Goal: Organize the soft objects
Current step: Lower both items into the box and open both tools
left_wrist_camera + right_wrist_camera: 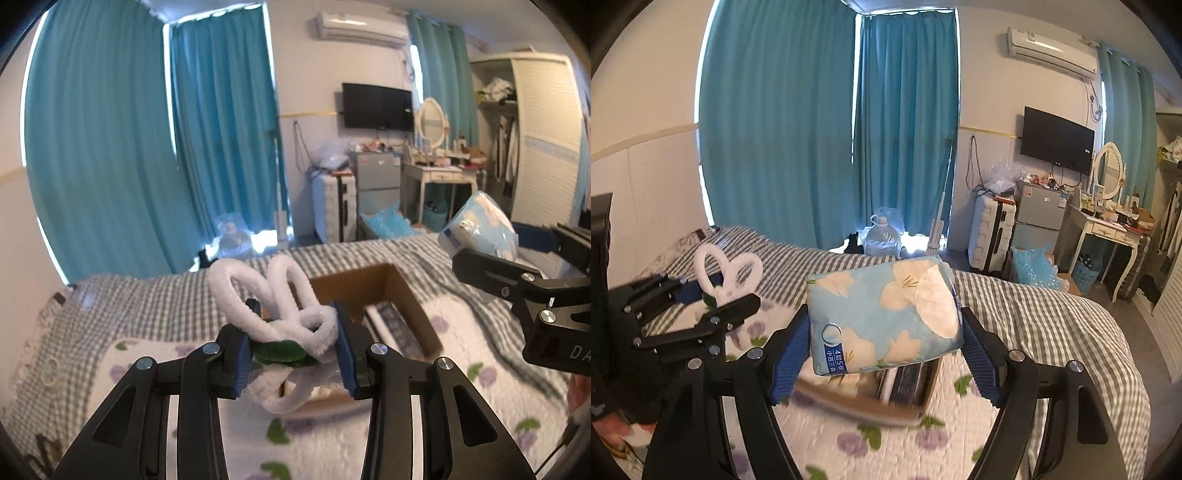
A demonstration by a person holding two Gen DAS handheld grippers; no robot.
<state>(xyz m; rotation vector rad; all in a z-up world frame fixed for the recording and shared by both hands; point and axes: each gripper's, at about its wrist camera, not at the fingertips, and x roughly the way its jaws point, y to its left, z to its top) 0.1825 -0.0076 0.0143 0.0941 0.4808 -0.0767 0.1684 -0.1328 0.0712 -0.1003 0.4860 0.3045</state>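
Note:
My left gripper (295, 343) is shut on a white fuzzy chenille flower (280, 306) with green leaves, held above the near edge of an open cardboard box (406, 295) on the bed. My right gripper (886, 336) is shut on a blue tissue pack (882, 314) with white flowers, held above the same box (905, 410). In the left wrist view the right gripper with the pack (480, 225) is at the right. In the right wrist view the left gripper with the white flower (727, 273) is at the left.
The bed has a grey checked cover (1052, 314) and a white quilt with purple flowers (886, 443). Beyond it are teal curtains (812, 129), a water jug (881, 236), a suitcase (990, 236), a small fridge (1039, 214) and a dressing table (1108, 229).

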